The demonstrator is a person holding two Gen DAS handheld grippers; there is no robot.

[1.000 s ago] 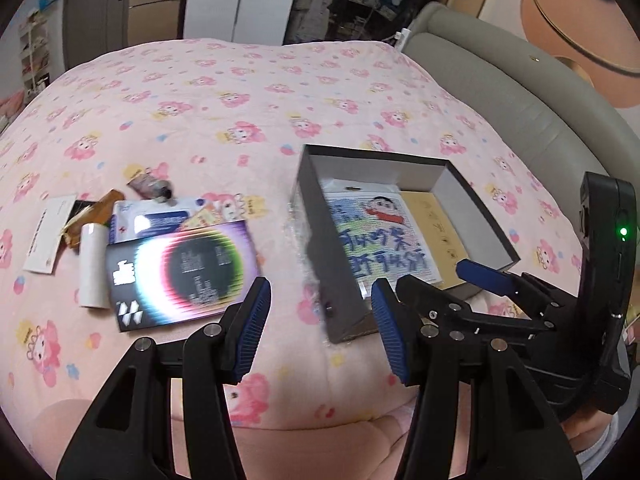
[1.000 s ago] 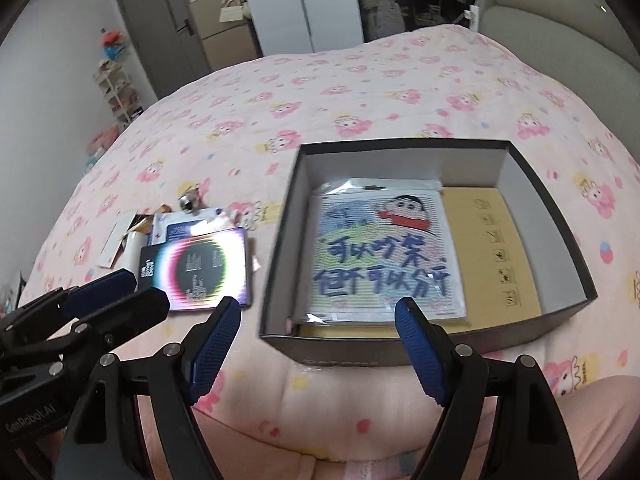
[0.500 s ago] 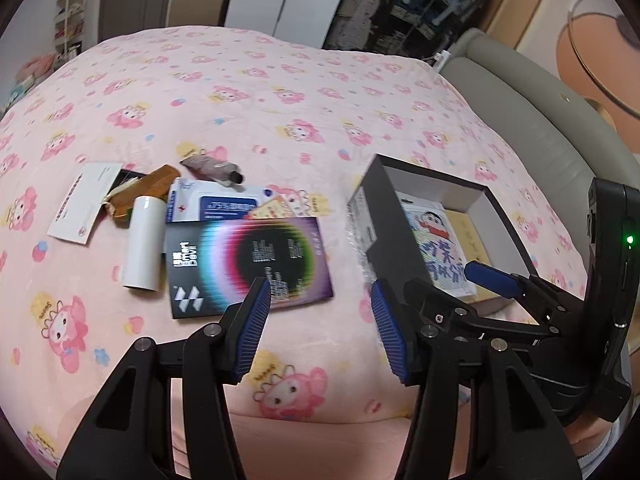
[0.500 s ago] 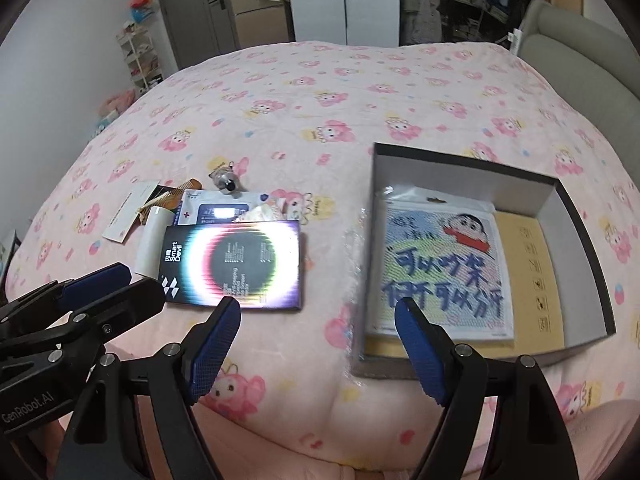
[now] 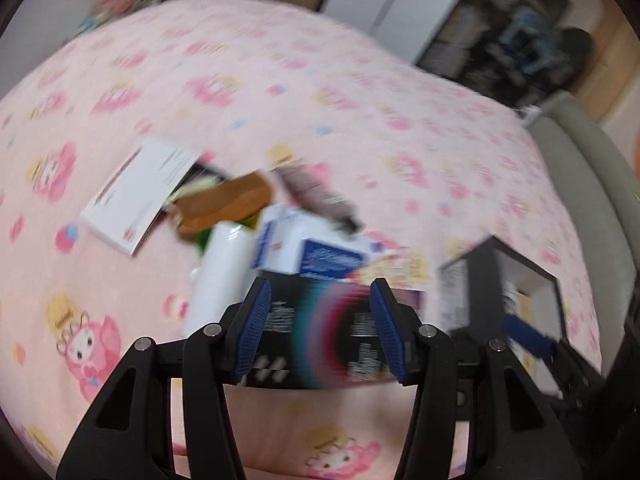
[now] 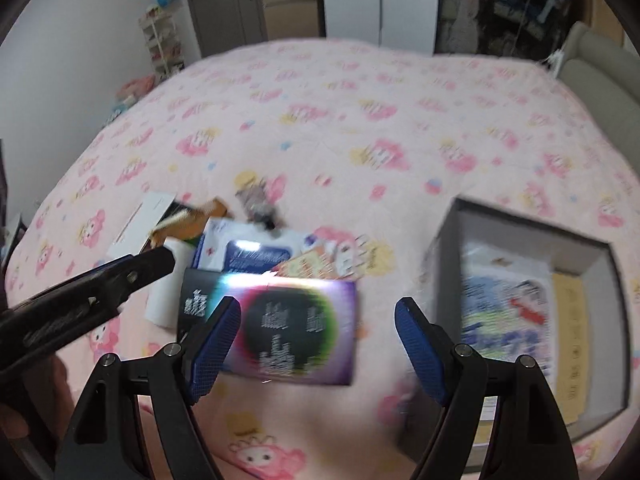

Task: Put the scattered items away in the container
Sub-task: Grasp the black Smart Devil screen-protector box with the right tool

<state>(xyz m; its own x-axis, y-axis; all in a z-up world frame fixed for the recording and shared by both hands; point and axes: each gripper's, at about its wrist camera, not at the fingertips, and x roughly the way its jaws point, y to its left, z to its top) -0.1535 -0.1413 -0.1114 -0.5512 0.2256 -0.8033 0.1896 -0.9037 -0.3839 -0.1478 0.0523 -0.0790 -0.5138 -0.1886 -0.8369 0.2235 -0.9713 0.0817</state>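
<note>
A pile of items lies on the pink bedspread: a black box with a rainbow ring (image 5: 320, 336) (image 6: 288, 320), a white tube (image 5: 220, 276), a blue-and-white pack (image 5: 308, 248) (image 6: 248, 252), a brown comb (image 5: 228, 204) and a white card (image 5: 136, 192). The open dark box (image 6: 448, 248) (image 5: 480, 280) at the right holds a cartoon packet (image 6: 504, 304). My left gripper (image 5: 320, 330) is open, hovering over the rainbow box. My right gripper (image 6: 316, 344) is open above that box's right part. Both views are blurred.
The bed's grey headboard (image 5: 592, 184) runs along the right. A door and shelves (image 6: 164, 40) stand beyond the bed's far left edge. A small dark item (image 6: 260, 208) lies behind the pile.
Both grippers have swung left, away from the open dark box and toward the pile. The rainbow box now sits between the left gripper's fingers in view. Nothing was picked up.
</note>
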